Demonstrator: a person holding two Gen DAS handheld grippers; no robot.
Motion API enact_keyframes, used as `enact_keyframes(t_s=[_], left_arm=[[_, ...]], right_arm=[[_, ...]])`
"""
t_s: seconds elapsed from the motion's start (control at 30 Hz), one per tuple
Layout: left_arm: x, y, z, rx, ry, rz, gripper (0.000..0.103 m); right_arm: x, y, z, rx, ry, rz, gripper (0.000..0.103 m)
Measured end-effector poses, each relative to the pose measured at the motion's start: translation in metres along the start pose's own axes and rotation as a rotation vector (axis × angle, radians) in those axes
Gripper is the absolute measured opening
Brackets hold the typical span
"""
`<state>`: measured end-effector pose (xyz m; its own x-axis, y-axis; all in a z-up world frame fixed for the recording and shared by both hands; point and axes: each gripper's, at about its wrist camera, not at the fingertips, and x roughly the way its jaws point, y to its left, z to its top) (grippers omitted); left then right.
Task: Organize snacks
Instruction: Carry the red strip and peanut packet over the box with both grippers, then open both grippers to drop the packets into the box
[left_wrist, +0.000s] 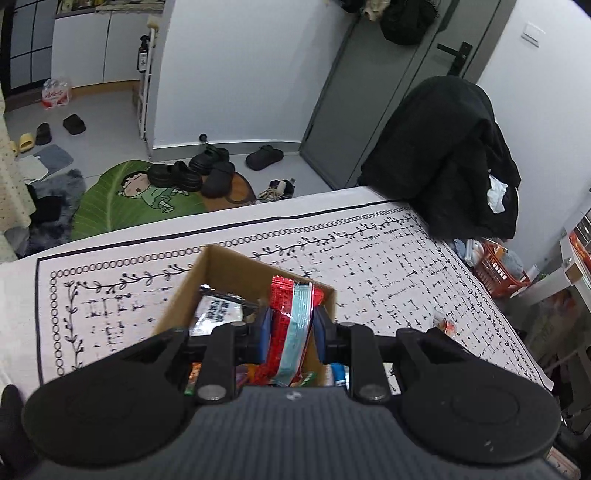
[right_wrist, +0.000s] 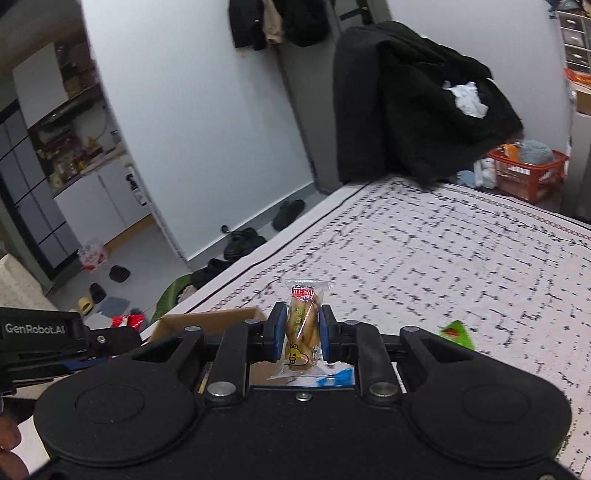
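Snacks (left_wrist: 218, 314) in box (left_wrist: 184, 291) (on table (left_wrist: 406, 266))

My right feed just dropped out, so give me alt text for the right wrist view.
The right claw is shut on a clear-wrapped twisted pastry snack, held upright above the patterned tablecloth. Low on the left are the edge of the cardboard box and part of the left claw; a green packet lies to the right.

Pale walls (left_wrist: 229, 74), grey door (left_wrist: 354, 110), shoes (left_wrist: 192, 171) strewn on light floor (left_wrist: 107, 118).
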<state>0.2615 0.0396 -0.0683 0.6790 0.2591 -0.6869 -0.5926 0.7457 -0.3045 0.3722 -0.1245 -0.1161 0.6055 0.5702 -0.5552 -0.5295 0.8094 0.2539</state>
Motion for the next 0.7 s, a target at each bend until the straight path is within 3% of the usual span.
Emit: enact_keyframes(t_s=[0.7], left_arm=[[-0.012, 0.050, -0.008, -0.105, 0.070, 0.044, 0.028]], right_arm=[[0.014, 0.063, -0.021, -0.078, 0.107, 0.171, 0.019]])
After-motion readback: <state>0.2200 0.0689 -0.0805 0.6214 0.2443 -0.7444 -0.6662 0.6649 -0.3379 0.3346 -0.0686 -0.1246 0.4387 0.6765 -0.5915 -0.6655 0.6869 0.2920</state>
